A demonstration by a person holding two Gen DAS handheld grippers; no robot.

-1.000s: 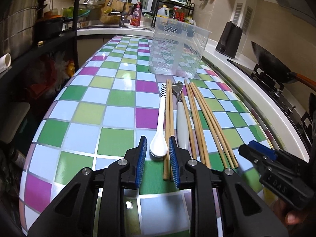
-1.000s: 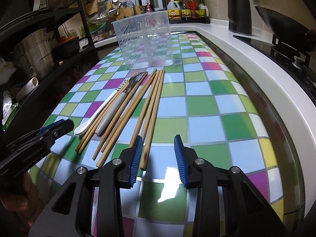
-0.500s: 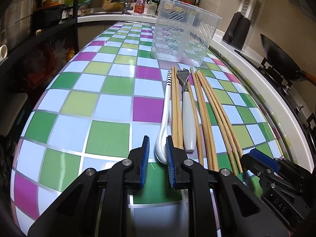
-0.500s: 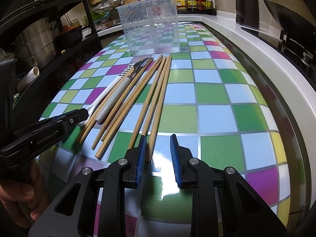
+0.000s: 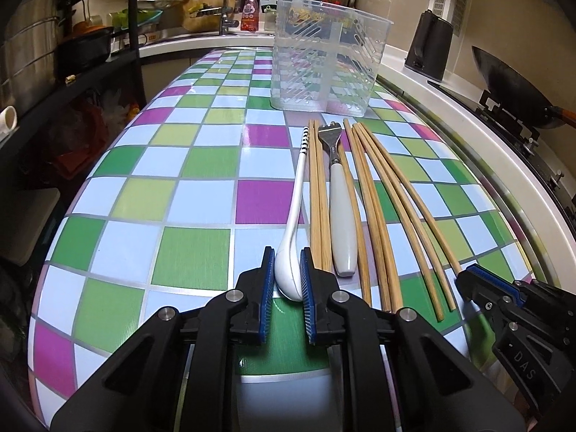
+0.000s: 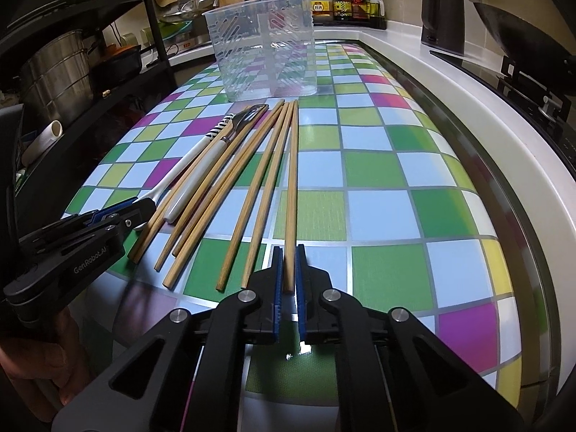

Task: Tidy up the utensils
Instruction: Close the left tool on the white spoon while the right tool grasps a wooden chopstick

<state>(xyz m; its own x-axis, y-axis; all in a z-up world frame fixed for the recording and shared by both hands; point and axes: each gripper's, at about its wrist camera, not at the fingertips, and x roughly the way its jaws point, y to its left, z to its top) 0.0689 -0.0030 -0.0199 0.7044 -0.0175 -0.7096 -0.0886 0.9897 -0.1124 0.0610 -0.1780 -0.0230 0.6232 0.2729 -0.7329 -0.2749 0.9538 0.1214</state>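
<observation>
Both tongs closed in | left tongs (image 5: 287,274) pinch spoon (image 5: 294,223) | right tongs (image 6: 287,270) pinch chopstick (image 6: 292,180)

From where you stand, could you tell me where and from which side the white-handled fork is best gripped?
Grip the fork by its thick white handle near the rounded butt end, coming from the near edge along its length. It lies flat, tines toward the clear bin, with chopsticks close along both sides, so a sideways approach looks crowded.

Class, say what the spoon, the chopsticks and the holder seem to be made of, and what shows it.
Spoon: probably glazed ceramic or glossy plastic; smooth white shine.
Chopsticks: likely bamboo or wood; matte tan, faint grain.
Holder: clear plastic; the checks show through its slotted walls.
</observation>
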